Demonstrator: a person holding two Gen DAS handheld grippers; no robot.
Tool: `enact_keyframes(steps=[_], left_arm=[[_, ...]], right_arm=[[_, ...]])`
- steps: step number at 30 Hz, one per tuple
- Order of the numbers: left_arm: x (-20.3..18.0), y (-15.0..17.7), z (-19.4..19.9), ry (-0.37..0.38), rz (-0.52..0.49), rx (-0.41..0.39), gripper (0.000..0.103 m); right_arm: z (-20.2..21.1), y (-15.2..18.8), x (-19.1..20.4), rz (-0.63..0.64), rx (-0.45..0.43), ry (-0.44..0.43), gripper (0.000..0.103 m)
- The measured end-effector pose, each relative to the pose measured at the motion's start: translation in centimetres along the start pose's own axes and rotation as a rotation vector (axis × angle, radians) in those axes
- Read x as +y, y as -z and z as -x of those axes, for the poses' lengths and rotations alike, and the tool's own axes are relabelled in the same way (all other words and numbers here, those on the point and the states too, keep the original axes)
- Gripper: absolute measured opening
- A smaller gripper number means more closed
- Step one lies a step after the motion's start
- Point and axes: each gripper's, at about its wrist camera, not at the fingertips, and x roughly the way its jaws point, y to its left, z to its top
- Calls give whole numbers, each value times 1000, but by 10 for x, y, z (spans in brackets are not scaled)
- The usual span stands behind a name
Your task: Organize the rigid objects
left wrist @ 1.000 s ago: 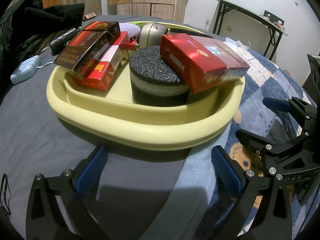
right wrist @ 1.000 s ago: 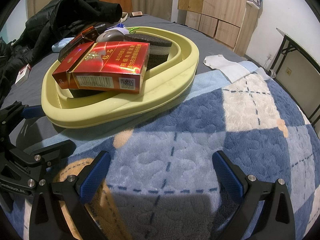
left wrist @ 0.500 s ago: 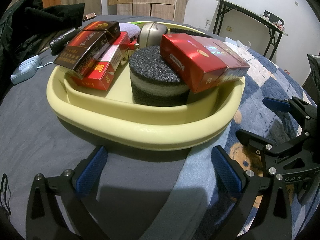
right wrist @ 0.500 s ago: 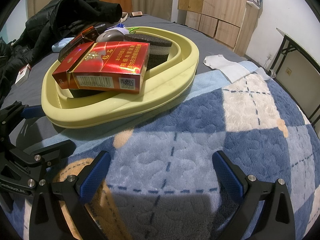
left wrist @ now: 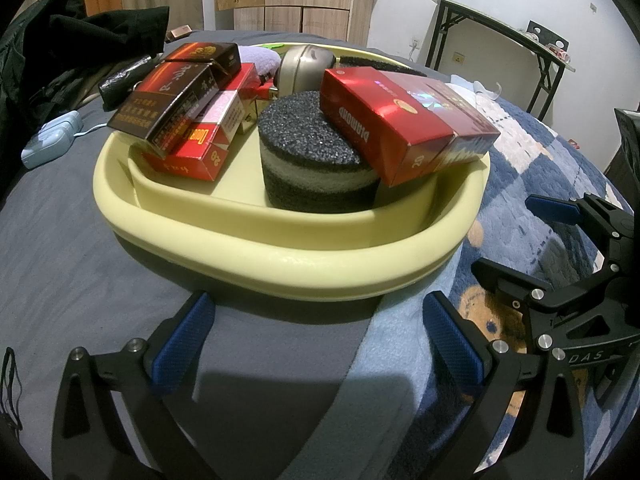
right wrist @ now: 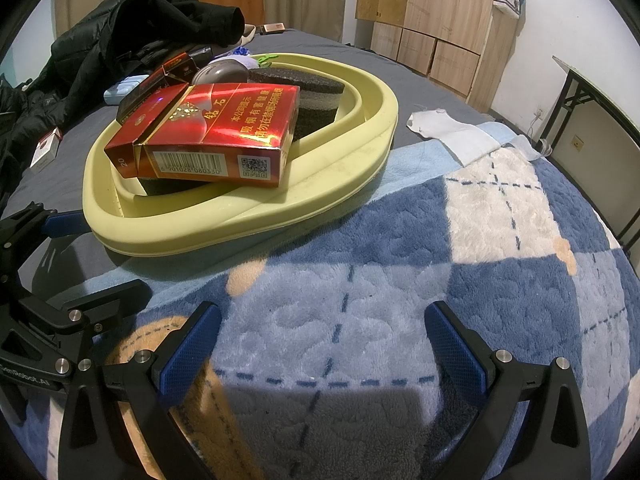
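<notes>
On a bed spread with a grey sheet [left wrist: 60, 272] and a blue-and-white plush blanket [right wrist: 400, 272], we hold both claws low and just short of a pale yellow tray [left wrist: 280, 256] packed with small items. Our left claw [left wrist: 316, 340] has its blue-padded fingers spread wide and grips nothing; its tips sit near the tray's front rim without touching it. Our right claw [right wrist: 320, 344] is likewise spread apart and empty, resting over the blanket beside the tray's corner. Each claw appears at the edge of the other's view.

Inside the tray, a red cigarette pack [left wrist: 400, 128] leans tilted across a round black-and-grey foam block [left wrist: 312, 168], one end reaching over the tray's inner wall. On the tray's other side, a dark brown pack [left wrist: 172, 108] lies atop a red-and-white pack [left wrist: 200, 152], with another dark pack [left wrist: 208, 56] behind them. A grey metallic rounded object [left wrist: 304, 68] and a lilac soft item [left wrist: 260, 60] sit toward the back.

Beyond the tray, a black jacket [right wrist: 140, 28] is heaped on the sheet, a light blue case [left wrist: 52, 140] lies near it, and a white cloth [right wrist: 452, 132] rests at the blanket's far edge.
</notes>
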Motion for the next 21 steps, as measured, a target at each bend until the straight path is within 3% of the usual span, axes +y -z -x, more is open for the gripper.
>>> enact_keyframes(steps=[21], left_arm=[[0, 0, 0, 0, 0, 0, 103]], right_arm=[[-1, -1, -2, 0, 0, 0, 103]])
